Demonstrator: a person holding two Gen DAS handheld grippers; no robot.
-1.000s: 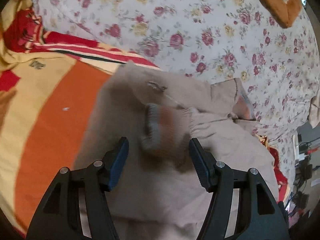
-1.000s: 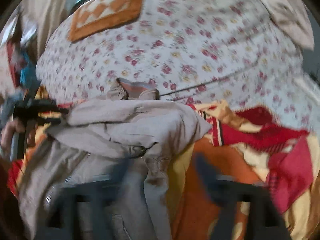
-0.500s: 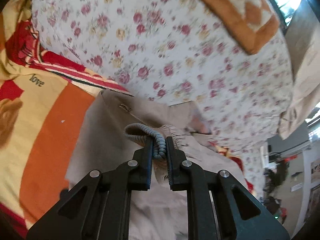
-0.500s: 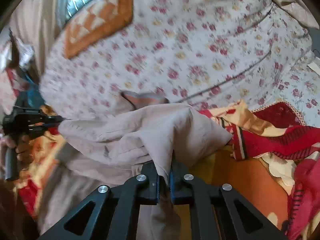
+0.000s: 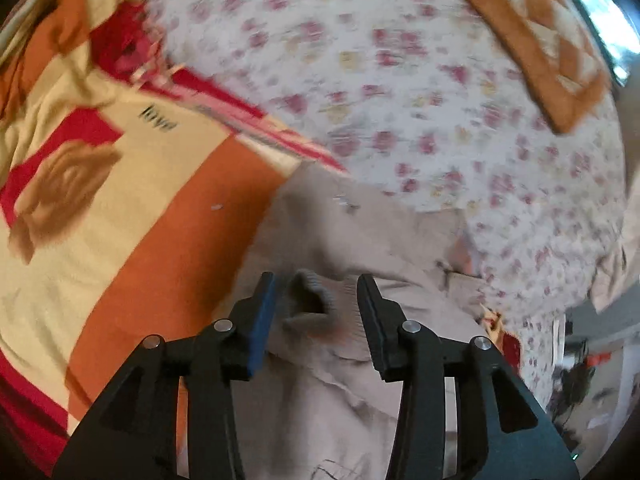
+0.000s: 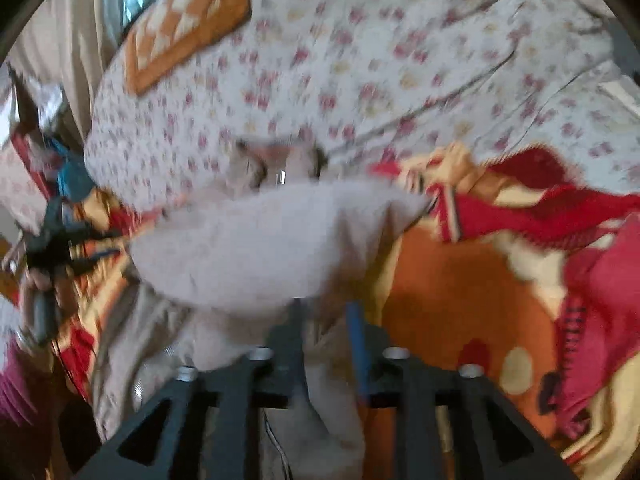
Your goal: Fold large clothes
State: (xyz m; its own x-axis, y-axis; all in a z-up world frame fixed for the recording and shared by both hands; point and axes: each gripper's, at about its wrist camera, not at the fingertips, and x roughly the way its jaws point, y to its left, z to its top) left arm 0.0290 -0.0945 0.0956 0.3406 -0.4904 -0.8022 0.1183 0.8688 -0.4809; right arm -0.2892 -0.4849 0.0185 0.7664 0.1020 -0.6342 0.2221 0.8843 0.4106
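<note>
the left gripper (image 5: 318, 308) stands wide open with nothing clamped; the ribbed grey cuff (image 5: 310, 300) of the beige jacket (image 5: 360, 248) sits loose between its fingers, nearer the left one, and whether it touches is unclear. the jacket spreads ahead of and beneath this gripper on the bed, over an orange, cream and red blanket (image 5: 132, 220) that runs off to the gripper's left. a floral sheet (image 5: 400, 100) lies further ahead, with an orange checked cushion (image 5: 532, 32) far ahead to the right.

the right gripper (image 6: 326, 322) is parted by a moderate gap, and a fold of the jacket (image 6: 260, 248) hangs just ahead of and over its left finger; blur hides whether cloth is pinched. the blanket (image 6: 460, 280) lies to this gripper's right.
</note>
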